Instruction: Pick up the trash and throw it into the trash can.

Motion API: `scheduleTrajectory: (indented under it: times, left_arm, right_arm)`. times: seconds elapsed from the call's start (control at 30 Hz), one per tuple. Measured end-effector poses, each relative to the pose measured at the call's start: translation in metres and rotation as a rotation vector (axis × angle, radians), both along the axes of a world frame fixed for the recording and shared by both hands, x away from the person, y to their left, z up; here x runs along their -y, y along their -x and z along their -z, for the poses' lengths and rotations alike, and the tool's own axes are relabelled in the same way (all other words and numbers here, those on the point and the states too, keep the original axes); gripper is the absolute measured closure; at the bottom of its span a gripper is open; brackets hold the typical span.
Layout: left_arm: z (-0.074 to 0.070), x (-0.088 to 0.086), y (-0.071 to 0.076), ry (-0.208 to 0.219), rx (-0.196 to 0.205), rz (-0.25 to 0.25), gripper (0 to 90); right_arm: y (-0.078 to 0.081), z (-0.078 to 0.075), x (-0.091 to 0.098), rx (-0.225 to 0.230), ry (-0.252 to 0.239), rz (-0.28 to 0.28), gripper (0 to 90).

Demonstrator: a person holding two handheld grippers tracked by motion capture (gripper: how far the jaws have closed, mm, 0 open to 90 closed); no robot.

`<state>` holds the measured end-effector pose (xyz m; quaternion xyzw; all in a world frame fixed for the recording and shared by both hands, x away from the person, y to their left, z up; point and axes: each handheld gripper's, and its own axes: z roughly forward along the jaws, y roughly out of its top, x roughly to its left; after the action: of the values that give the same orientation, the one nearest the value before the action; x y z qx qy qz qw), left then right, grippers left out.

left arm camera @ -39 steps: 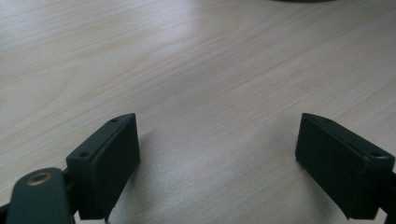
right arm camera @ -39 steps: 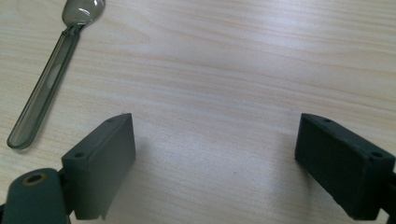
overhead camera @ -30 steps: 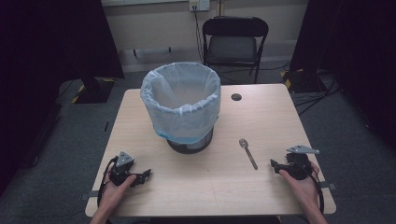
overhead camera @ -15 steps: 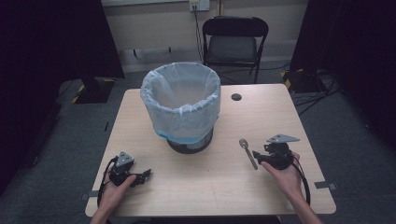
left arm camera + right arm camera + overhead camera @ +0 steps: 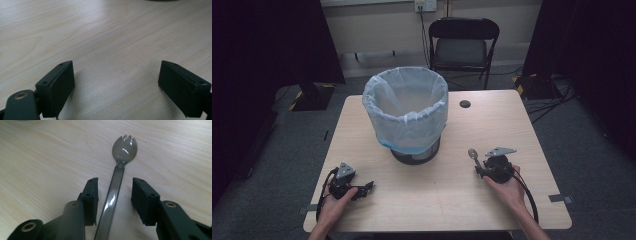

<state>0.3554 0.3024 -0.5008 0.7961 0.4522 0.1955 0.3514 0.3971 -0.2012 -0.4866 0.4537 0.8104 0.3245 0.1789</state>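
The spork [image 5: 117, 182] lies flat on the desk [image 5: 422, 200], just right of the lined trash bin [image 5: 406, 112], with its handle between the jaws of the right gripper [image 5: 114, 195]. Those jaws have just been closing but the pads aren't touching it yet, so it's a pickup about to happen; lifting and whatever comes after is all left. The left gripper [image 5: 116, 85] sits wide open over bare wood. The right gripper view shows the tines and that gap; the high view shows the bin.

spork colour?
Translucent smoky grey-brown, glossy; the spork shows best in the right gripper view, lying on the light wood table.
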Motion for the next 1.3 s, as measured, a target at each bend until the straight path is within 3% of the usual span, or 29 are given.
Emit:
scheduleTrajectory:
  times: [0.1, 0.2, 0.37, 0.6, 0.83, 1.0, 1.3]
  left_arm:
    - [0.000, 0.000, 0.000, 0.000, 0.000, 0.000, 13.2]
    - [0.000, 0.000, 0.000, -0.001, 0.000, 0.003, 13.1]
    - [0.000, 0.000, 0.000, 0.000, -0.001, 0.002, 13.1]
    - [0.000, 0.000, 0.000, -0.001, -0.001, 0.004, 13.1]
    - [0.000, -0.001, 0.000, -0.001, -0.001, 0.007, 13.1]
    - [0.000, -0.001, 0.000, 0.000, -0.001, 0.008, 13.1]
    - [0.000, -0.001, 0.000, -0.001, -0.001, 0.008, 13.1]
  right_arm:
    - [0.001, 0.000, -0.001, 0.004, 0.006, 0.000, 61.0]
    - [0.003, 0.000, -0.005, 0.011, 0.014, -0.032, 72.3]
    - [0.002, -0.001, -0.004, 0.002, 0.011, -0.013, 79.4]
    - [0.001, 0.000, -0.004, 0.008, 0.007, -0.013, 80.2]
    - [0.000, -0.001, -0.003, 0.005, -0.038, -0.009, 80.2]
    - [0.001, -0.006, 0.000, 0.017, -0.062, -0.011, 80.2]
    - [0.002, -0.029, -0.001, 0.074, -0.120, -0.020, 80.2]
